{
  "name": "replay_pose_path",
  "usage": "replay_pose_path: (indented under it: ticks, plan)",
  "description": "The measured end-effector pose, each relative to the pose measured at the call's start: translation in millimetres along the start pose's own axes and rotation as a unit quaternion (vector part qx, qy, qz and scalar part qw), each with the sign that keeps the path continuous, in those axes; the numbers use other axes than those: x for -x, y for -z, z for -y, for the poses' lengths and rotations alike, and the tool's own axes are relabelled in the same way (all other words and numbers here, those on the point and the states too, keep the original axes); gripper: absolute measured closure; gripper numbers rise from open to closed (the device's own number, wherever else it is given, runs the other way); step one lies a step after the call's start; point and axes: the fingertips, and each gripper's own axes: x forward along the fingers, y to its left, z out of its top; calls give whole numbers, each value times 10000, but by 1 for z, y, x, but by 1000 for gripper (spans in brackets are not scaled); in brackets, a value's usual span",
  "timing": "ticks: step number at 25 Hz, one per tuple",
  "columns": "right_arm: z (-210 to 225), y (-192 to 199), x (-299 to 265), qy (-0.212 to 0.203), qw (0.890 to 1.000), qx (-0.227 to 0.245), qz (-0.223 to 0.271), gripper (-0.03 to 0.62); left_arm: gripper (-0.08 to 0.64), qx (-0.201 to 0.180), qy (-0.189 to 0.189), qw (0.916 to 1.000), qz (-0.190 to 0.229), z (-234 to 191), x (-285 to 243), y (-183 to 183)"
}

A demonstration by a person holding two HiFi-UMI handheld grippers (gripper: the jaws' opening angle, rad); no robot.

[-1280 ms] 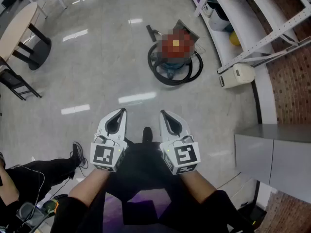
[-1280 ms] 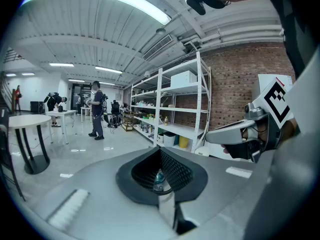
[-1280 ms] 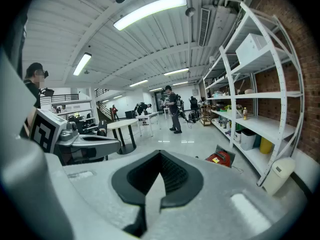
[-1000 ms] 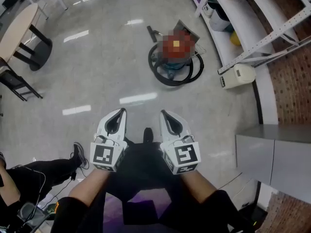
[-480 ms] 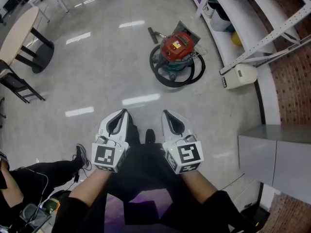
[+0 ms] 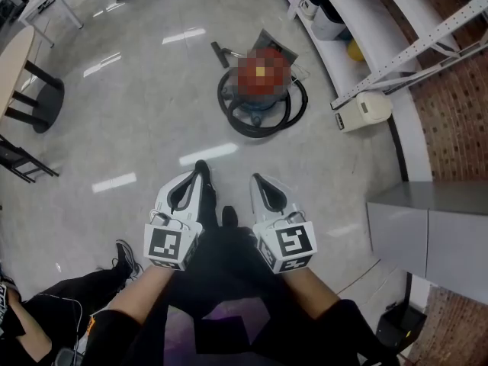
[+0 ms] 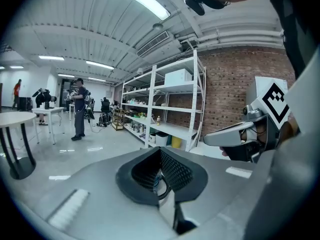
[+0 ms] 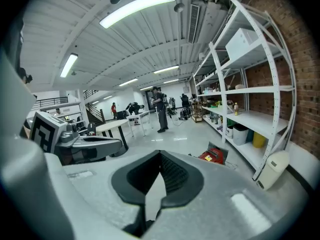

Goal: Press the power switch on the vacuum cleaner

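**A:** Two tongs show in the head view, the left gripper (image 6: 195, 175) and the right gripper (image 6: 256, 178). They sit side by side, well short of the vacuum cleaner (image 6: 258, 108), with their tips aimed toward it.

**B:** And the vacuum cleaner itself?

**A:** It is a round drum with a teal base on a glossy pale floor (image 6: 137, 113). A black ribbed hose (image 6: 235, 122) coils around it. A mosaic patch covers its top, so I cannot find the power switch. A white metal rack (image 6: 396, 48) stands just right of it, and a rounded cream appliance (image 6: 363, 108) is near its right side.

**B:** What does the left gripper view show?

**A:** The grey plastic jaws, lined with black cross-hatched pads, are drawn together at the tips and hold nothing. I cannot pick out the vacuum cleaner there.

**B:** The right gripper view?

**A:** Its jaws are pressed together too, and empty. The vacuum cleaner (image 8: 212, 155) lies well beyond them and a little to the right, with a red lid that bears a yellow label. A brick wall (image 8: 280, 79) rises behind the rack to its right.
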Motion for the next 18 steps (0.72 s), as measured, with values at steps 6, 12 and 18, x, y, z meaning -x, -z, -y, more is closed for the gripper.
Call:
replay_pose_path:
  ticks: [6,12,18]
  plan:
    - [15,-12,-41,167,9997,-43,-158,600,545,133,151,9997,-122,-33,-41,-2]
    - [34,-32,-91,304,9990,-49,-309,600,545,197,441,9988,-109,-58,-89,-17]
    - [46,-66,-140,529,9981,-65,-310,600,545,287,649,9973,-180,-95,-126,-30]
